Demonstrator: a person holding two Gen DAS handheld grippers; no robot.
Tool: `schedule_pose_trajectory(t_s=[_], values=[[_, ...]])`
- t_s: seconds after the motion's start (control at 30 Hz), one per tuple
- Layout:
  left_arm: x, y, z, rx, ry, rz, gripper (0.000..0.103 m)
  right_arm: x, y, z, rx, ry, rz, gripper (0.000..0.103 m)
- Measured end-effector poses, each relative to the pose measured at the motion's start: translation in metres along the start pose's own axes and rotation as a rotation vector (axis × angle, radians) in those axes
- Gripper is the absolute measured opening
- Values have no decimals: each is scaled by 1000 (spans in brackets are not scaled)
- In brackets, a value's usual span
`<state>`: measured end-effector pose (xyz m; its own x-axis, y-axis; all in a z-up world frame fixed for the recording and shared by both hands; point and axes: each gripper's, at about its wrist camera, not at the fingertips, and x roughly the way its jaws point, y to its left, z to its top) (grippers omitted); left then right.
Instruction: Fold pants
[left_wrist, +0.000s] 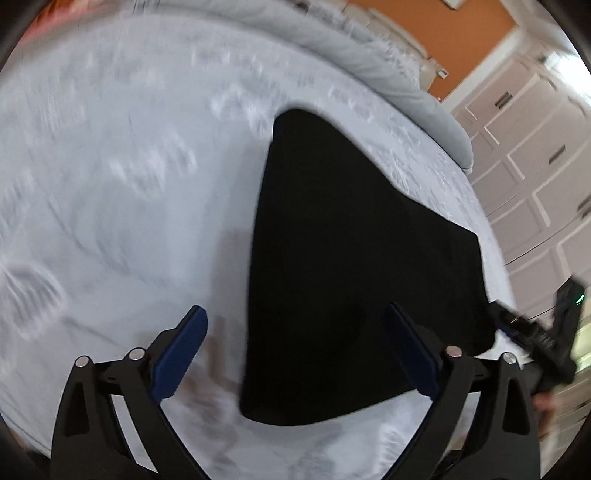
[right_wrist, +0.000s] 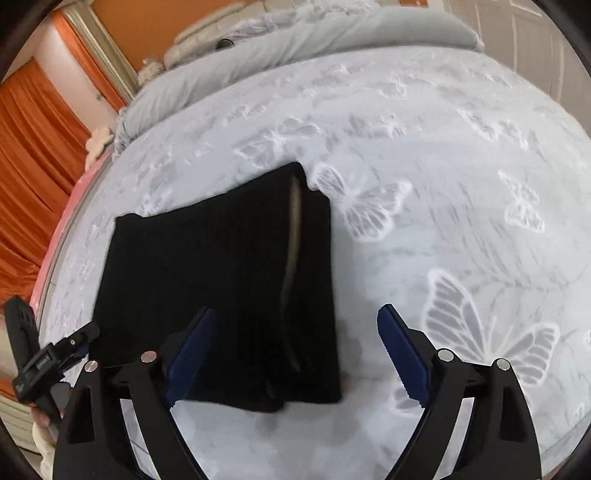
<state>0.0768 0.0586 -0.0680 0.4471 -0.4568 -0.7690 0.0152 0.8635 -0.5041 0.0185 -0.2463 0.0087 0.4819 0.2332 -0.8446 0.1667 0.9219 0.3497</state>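
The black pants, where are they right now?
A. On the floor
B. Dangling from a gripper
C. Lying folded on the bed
C: the black pants lie flat in a folded block on the butterfly bedspread, and the left gripper and right gripper are both open, holding nothing.

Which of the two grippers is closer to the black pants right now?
Hard to call; about equal. The left gripper hangs open over the near left edge of the pants, the right gripper open over their near right edge. Neither holds the cloth.
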Motion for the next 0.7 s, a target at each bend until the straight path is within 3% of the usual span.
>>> schedule_pose_trajectory(t_s=[0.1,0.17,0.2,0.23,0.3,0.37,0.47,0.53,0.57,0.6,0.63,0.67,0.7], values=[[17,6,-3,-53,71,-24,95,37,-10,0,91,152,78,84],[20,2,-3,-29,62,-9,95,48,-8,-5,107,166,155,63],[20,-1,-3,-13,59,-10,84,43,-2,-10,89,155,162,44],[21,-4,-3,3,60,-20,70,41,1,-9,74,136,182,36],[20,-5,-1,6,66,-40,43,31,9,-8,70,103,203,33],[5,-5,1,8,59,-68,34,11,16,-12,86,63,277,32],[-37,-6,-6,37,53,-113,34,-28,33,-44,41,17,355,32],[-51,-4,-18,57,90,-99,39,-28,32,-67,55,52,354,37],[-49,-1,-25,68,104,-67,48,-12,28,-82,72,93,301,41],[-41,2,-34,84,109,4,53,0,24,-88,76,126,238,53],[-33,5,-40,104,113,67,58,12,19,-93,91,154,173,59],[-30,8,-44,107,116,79,65,12,12,-92,153,150,206,59],[-34,11,-46,82,98,70,65,5,12,-87,171,131,214,60]])
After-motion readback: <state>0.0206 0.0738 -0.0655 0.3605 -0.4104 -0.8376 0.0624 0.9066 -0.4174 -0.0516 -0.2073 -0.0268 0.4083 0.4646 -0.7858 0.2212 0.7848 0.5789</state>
